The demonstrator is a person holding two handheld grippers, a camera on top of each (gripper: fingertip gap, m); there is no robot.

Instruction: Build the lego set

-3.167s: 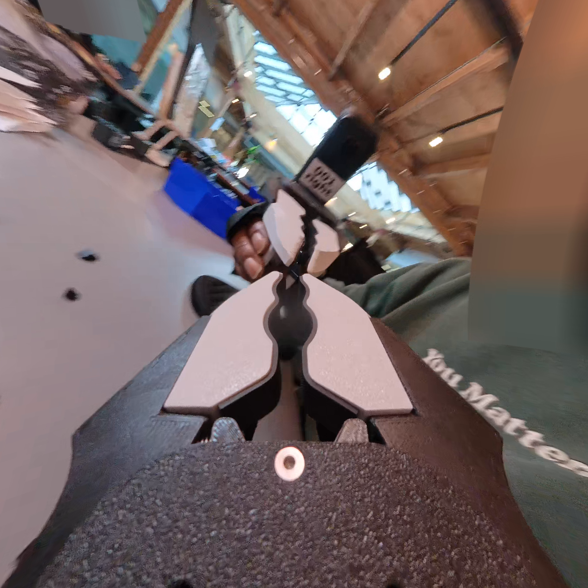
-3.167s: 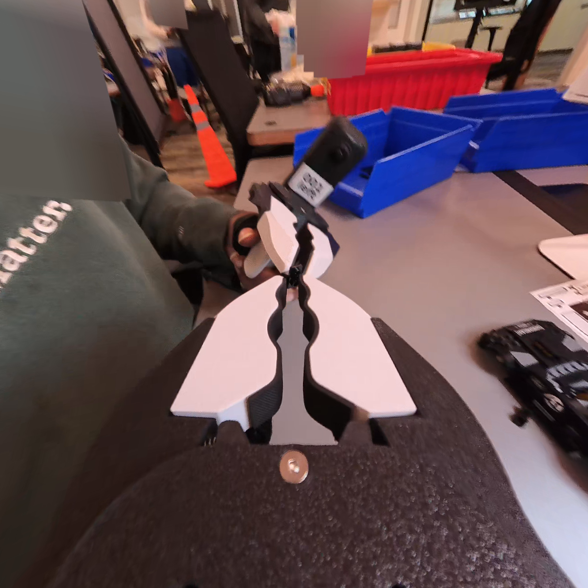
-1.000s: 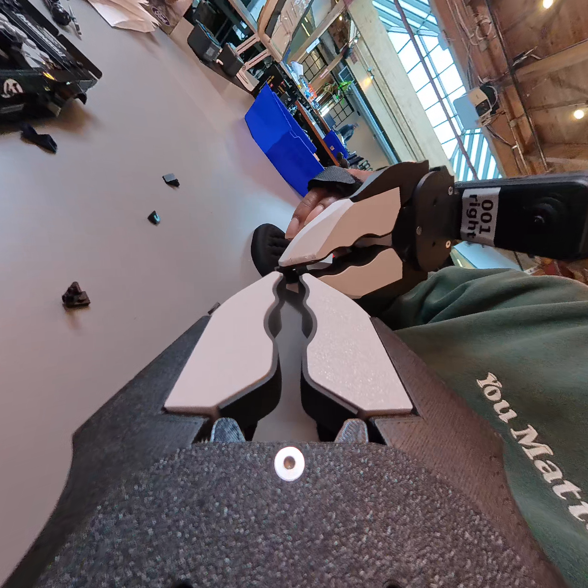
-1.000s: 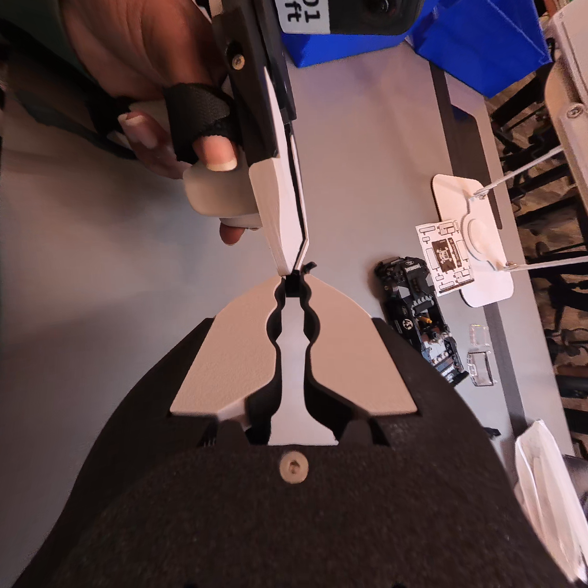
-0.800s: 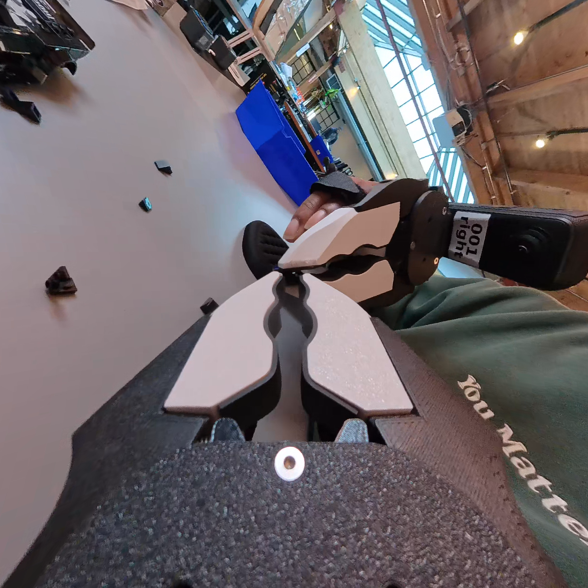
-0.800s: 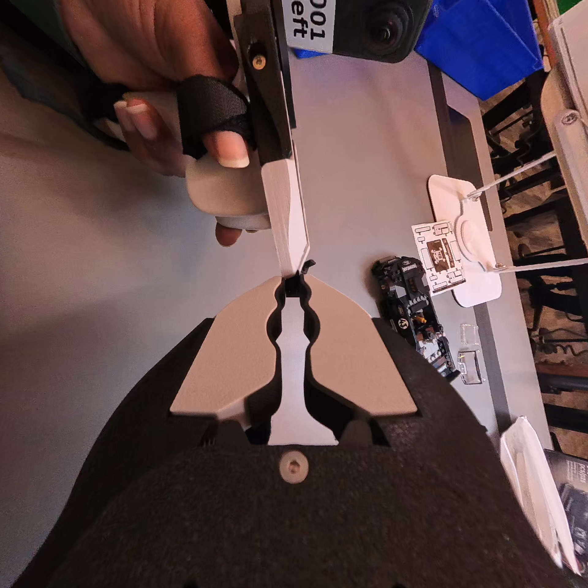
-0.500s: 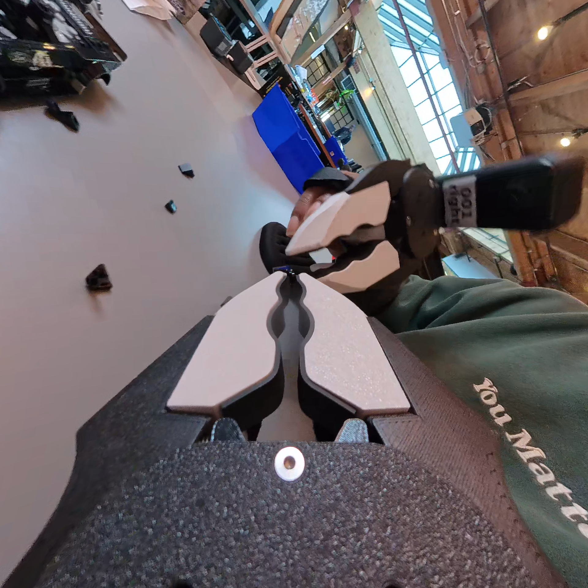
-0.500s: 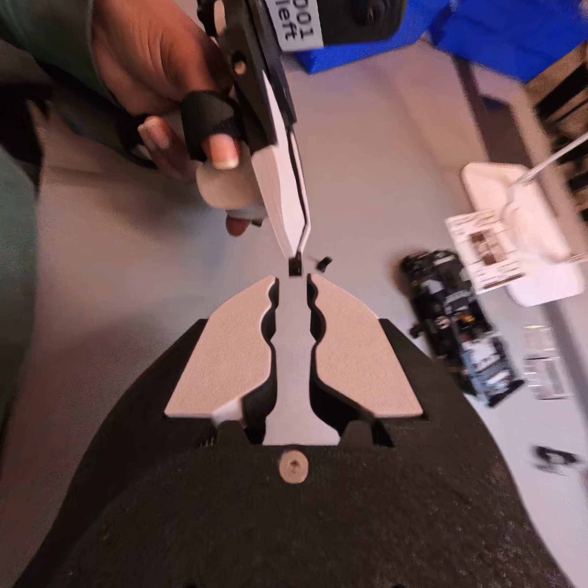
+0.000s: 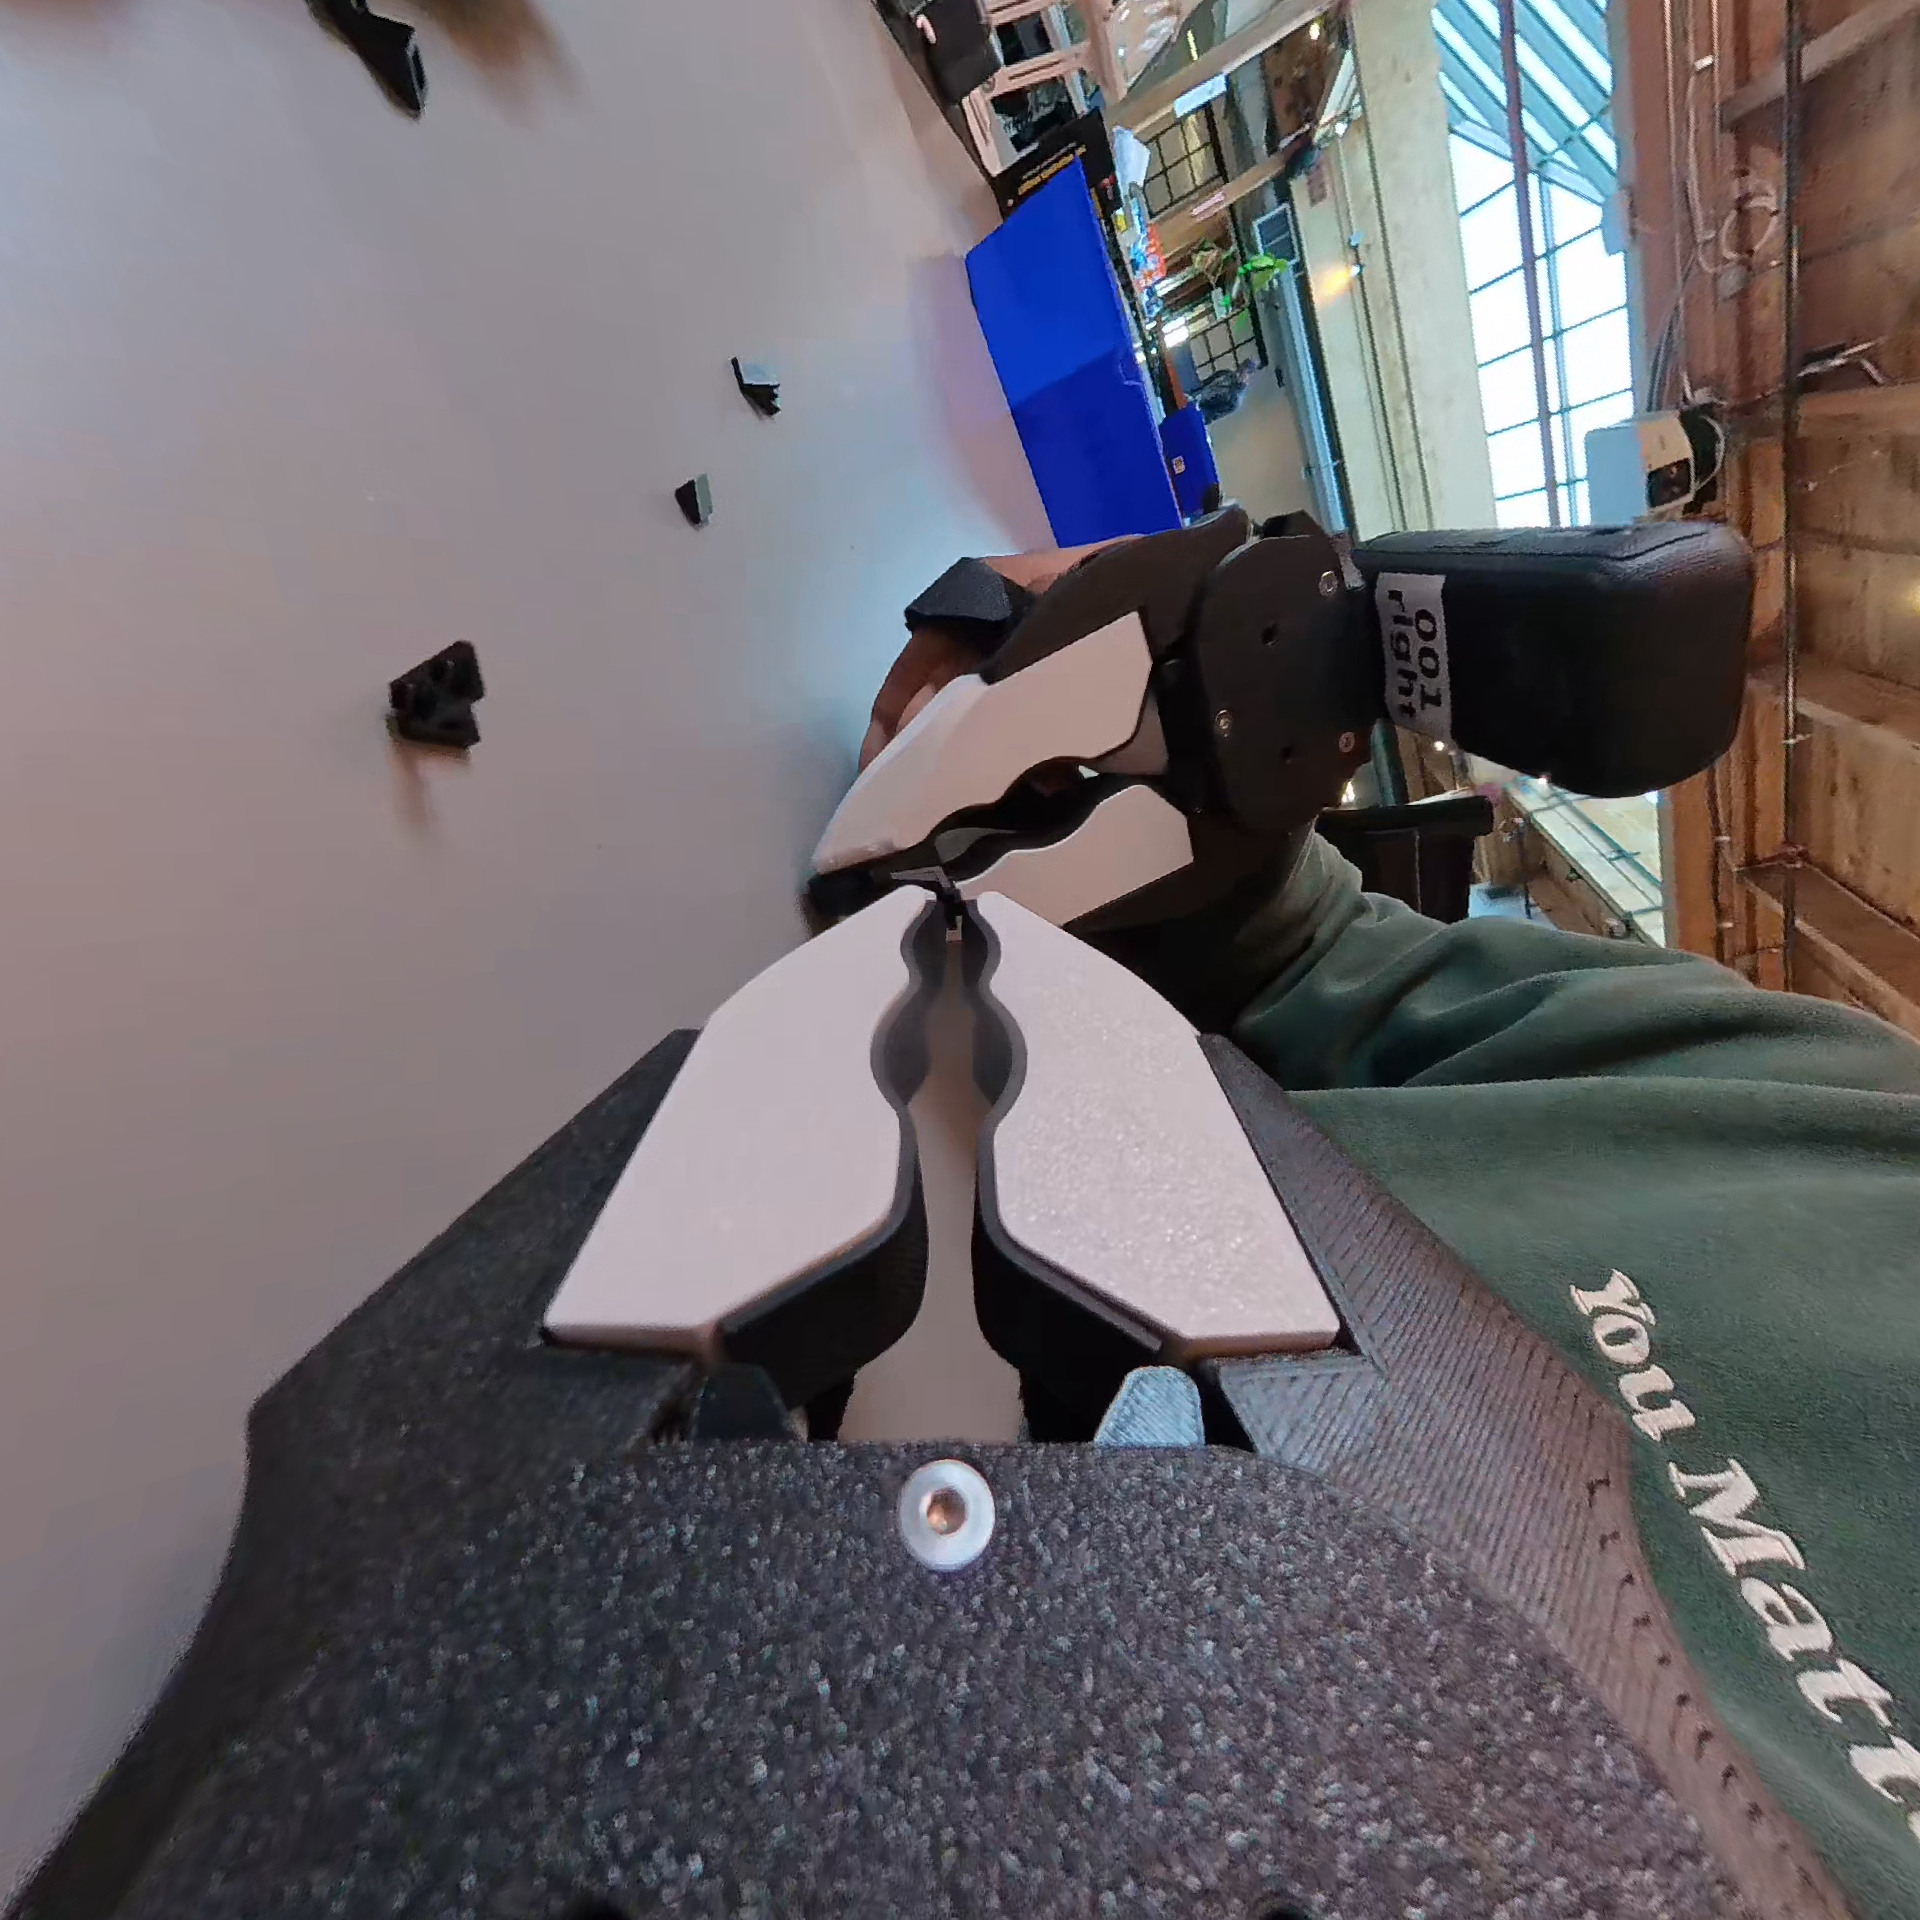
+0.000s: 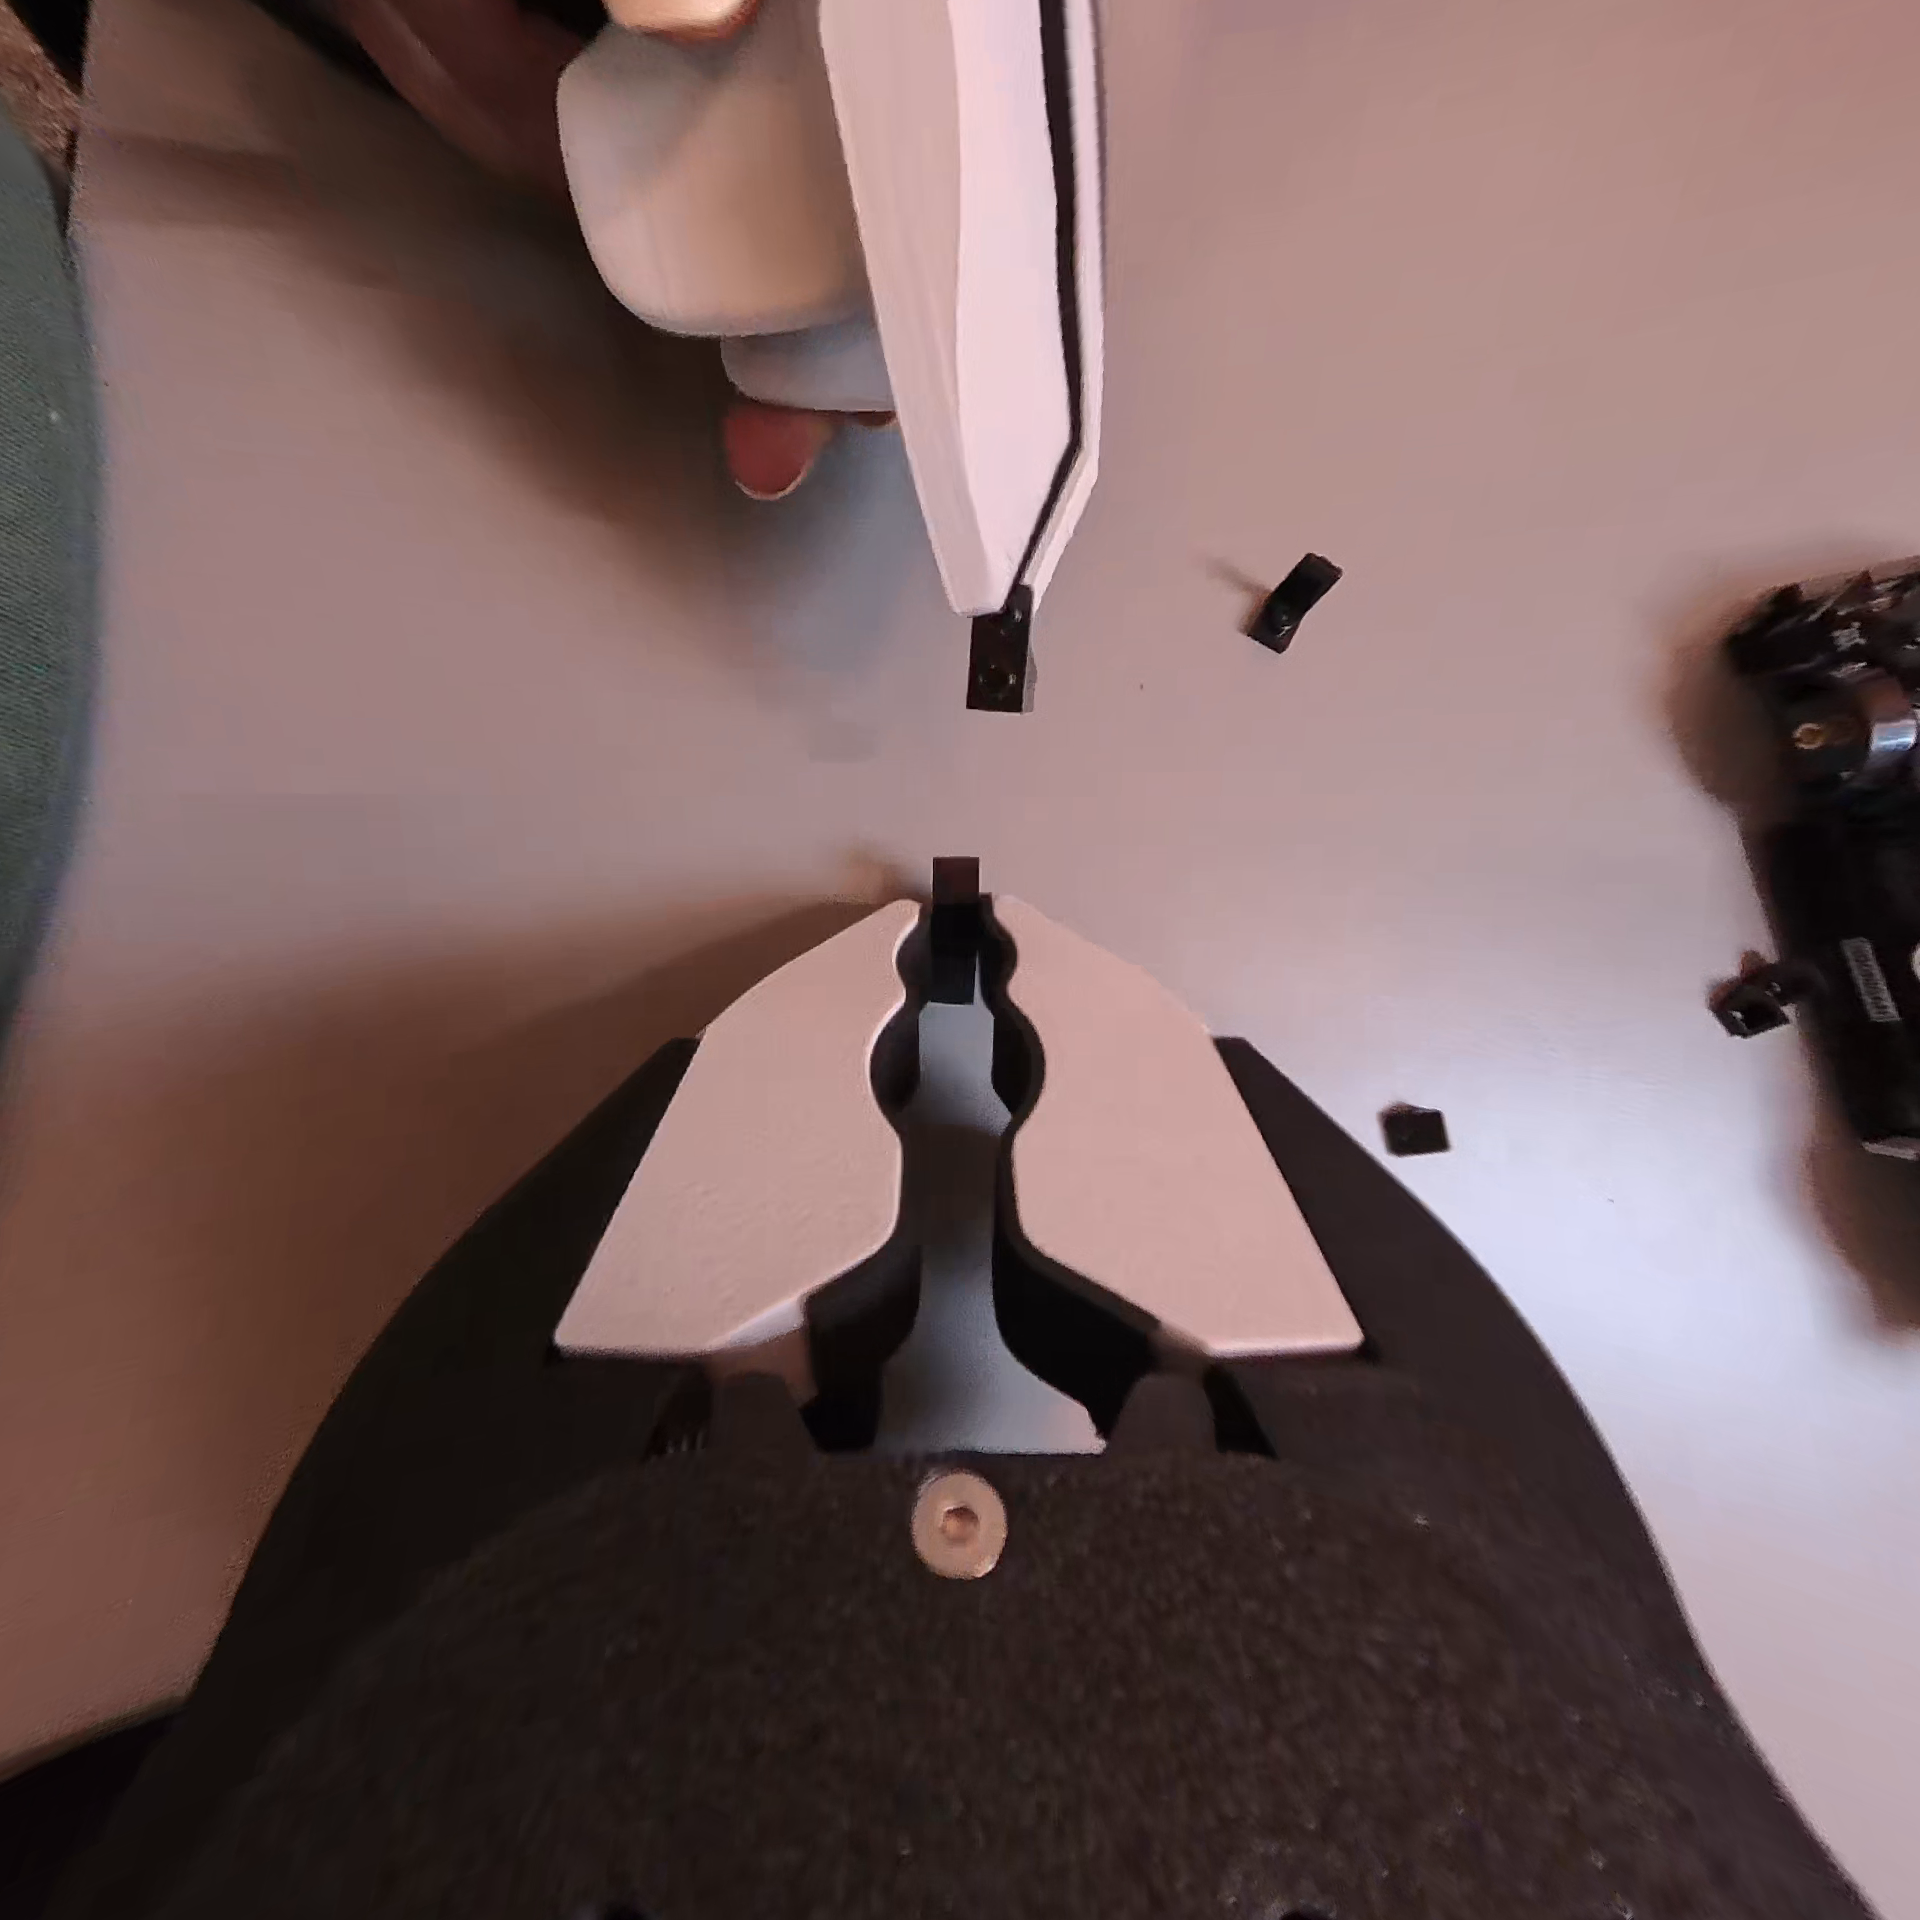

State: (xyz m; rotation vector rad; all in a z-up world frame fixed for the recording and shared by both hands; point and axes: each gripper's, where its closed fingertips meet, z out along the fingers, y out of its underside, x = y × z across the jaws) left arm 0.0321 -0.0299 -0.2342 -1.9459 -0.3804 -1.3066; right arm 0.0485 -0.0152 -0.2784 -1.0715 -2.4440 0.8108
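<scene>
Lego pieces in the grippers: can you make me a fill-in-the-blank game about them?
1. In the right wrist view, the left gripper pinches the upper piece, which is ___ in colour.
2. The right gripper holds the lower piece; the two pieces are ___ (touching or apart).
3. The bin on the table is ___.

Missing words: black; apart; blue.

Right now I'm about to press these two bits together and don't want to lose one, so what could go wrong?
1. Each black piece is pinched only at the tips: the left tongs hold one piece, the right tongs another. A skewed push could pop either out.
2. A dropped piece could get lost among the loose black bits on the table.
</scene>
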